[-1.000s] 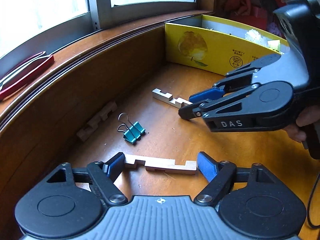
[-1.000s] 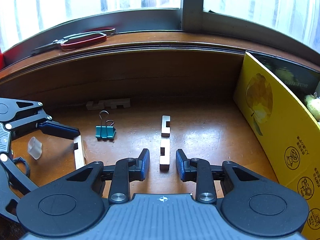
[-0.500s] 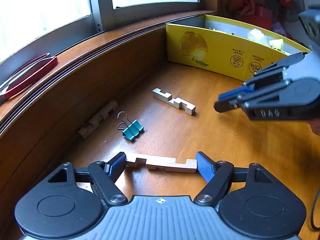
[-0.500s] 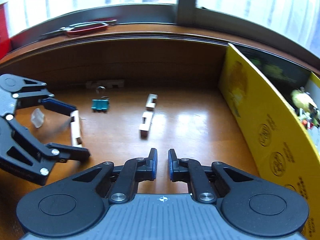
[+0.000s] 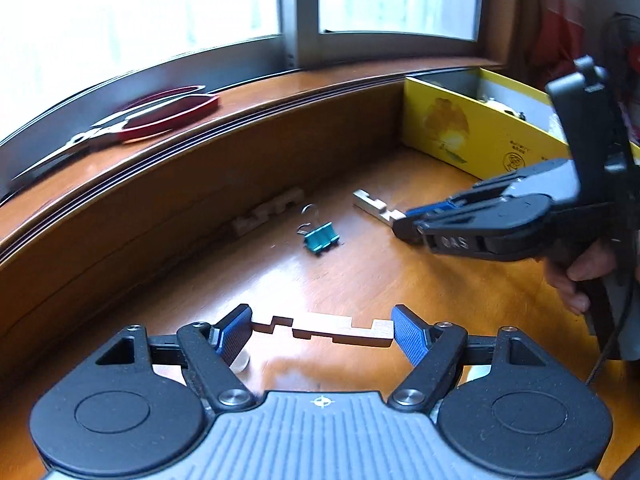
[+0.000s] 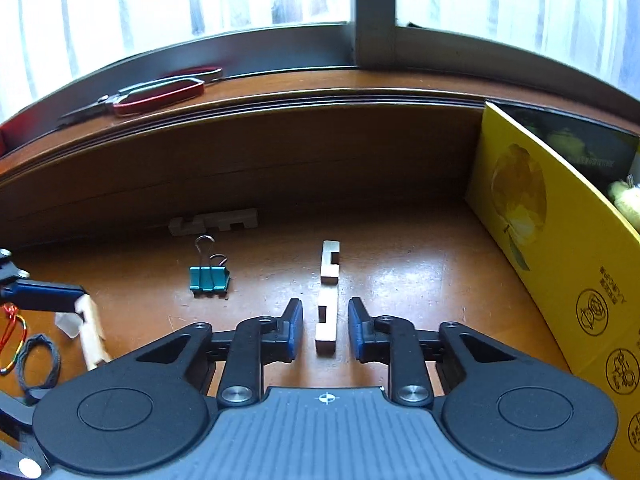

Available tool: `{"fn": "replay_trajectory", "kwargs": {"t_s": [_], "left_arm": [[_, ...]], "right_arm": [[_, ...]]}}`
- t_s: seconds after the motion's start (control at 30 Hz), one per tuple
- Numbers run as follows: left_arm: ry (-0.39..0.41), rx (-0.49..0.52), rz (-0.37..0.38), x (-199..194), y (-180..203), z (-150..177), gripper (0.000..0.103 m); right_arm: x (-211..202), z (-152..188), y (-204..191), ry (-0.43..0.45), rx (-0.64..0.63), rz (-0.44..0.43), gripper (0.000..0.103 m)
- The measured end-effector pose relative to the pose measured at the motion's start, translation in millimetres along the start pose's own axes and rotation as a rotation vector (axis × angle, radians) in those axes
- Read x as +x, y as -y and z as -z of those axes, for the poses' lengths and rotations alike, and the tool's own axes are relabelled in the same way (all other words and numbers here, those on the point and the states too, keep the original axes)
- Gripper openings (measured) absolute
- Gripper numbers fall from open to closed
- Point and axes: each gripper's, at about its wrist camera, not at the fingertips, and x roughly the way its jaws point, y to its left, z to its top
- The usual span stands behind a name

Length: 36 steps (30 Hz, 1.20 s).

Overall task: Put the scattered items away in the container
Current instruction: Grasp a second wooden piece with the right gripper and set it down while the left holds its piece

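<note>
Pale notched wooden puzzle bar [image 6: 328, 312], short and square-edged, with rectangular cut-outs along one side, lying flat on the brown wooden surface [image 6: 420, 280], pointing away toward the window wall. Probably light, rigid and smooth-faced, not fragile; best pinched across its two long solid sides, away from the notches, to avoid twisting. Flanked by the right tongs [image 6: 325, 328], narrowly spread, one pad on each side with a sliver of gap, not visibly pressing. A second, similar bar [image 5: 322, 330] pinched end to end by the left tongs [image 5: 321, 328], spread wide along its full length; resting or just lifted, hard to tell. Further out, a teal binder clip [image 6: 209, 278], then a third notched bar [image 6: 214, 224] against the back wall. At right, well apart, the open yellow cardboard box [image 6: 560, 264], partly filled. On the sill, red-handled scissors [image 6: 160, 94].
</note>
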Motion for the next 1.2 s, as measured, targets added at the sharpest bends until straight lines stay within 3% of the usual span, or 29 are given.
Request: {"fn": "replay_trajectory", "kwargs": {"t_s": [0.37, 0.47, 0.53, 0.67, 0.83, 0.87, 1.03, 1.1, 1.2], "left_arm": [[-0.025, -0.088, -0.068, -35.0, 2.7, 33.2, 0.077], [-0.023, -0.100, -0.067, -41.4, 3.7, 39.9, 0.077], [-0.015, -0.101, -0.072, -45.8, 5.5, 44.9, 0.077], [-0.015, -0.105, -0.050, -49.3, 6.9, 52.4, 0.077], [-0.019, -0.100, -0.040, -49.0, 4.5, 58.5, 0.077], [-0.017, -0.104, -0.038, -49.4, 3.3, 59.2, 0.077], [-0.010, -0.109, -0.030, -49.2, -3.3, 59.6, 0.077], [-0.007, -0.116, -0.032, -49.7, -6.5, 60.4, 0.077], [-0.001, -0.135, -0.033, -51.7, -10.9, 62.7, 0.077]], "right_arm": [[-63.0, 45.3, -13.3, -0.107, -0.238, -0.235, 0.012], [-73.7, 51.8, -6.3, -0.134, -0.269, -0.232, 0.012], [-76.2, 53.5, -3.5, -0.119, -0.259, -0.136, 0.015], [-85.5, 55.8, 1.9, -0.036, -0.113, 0.023, 0.040], [-101.7, 60.4, 1.4, 0.032, 0.084, 0.122, 0.048], [-103.3, 60.5, -0.9, 0.034, 0.129, 0.126, 0.054], [-103.5, 69.5, -6.7, -0.052, 0.336, 0.113, 0.059], [-98.6, 73.9, -8.6, -0.094, 0.396, 0.106, 0.074], [-93.6, 76.1, -15.6, -0.109, 0.440, 0.132, 0.082]]}}
